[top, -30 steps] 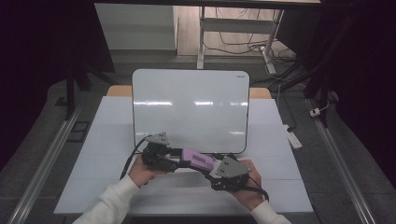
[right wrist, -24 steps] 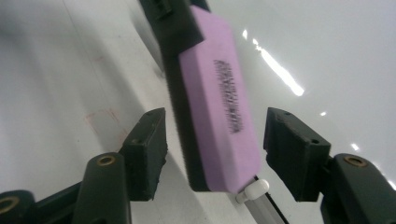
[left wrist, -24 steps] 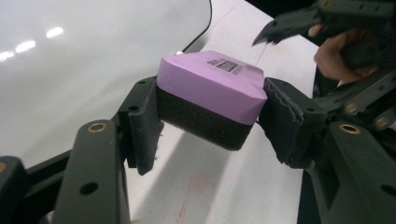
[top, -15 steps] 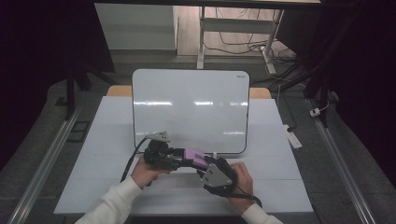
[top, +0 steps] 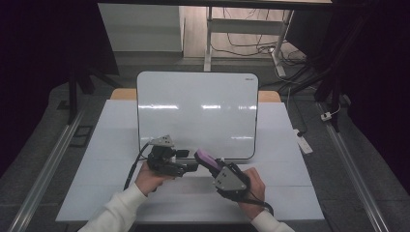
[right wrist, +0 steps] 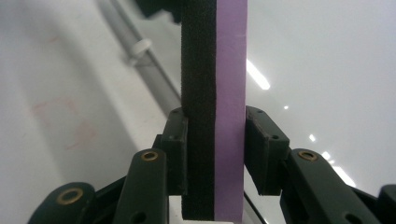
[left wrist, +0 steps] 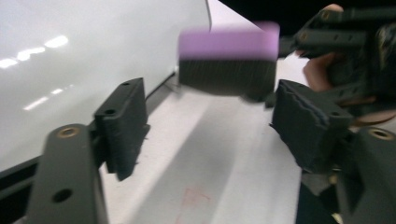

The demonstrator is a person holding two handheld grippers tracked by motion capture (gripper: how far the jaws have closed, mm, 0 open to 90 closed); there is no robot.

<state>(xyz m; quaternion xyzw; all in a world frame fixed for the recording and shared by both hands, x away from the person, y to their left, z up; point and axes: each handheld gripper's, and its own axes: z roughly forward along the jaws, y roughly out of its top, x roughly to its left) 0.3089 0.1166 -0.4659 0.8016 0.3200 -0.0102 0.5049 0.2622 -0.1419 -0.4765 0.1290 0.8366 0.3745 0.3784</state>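
Right gripper (right wrist: pixel 212 140): jaws have just been closing and are now clamping an eraser (right wrist: pixel 214 84), one pad pressing its black felt side, the other its purple side.

Left gripper (left wrist: pixel 210 126): jaws have just been opening and are standing apart, gripping nothing; the eraser (left wrist: pixel 229 60) is hanging just beyond them, clear of both pads.

Eraser (top: pixel 207 157): flat block, purple back, black felt face, sitting between the two grippers at the near edge of the whiteboard (top: pixel 198 111), over the white table (top: pixel 96 159).

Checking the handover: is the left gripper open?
Open: the left gripper has just been opening; the eraser lies beyond its pads.
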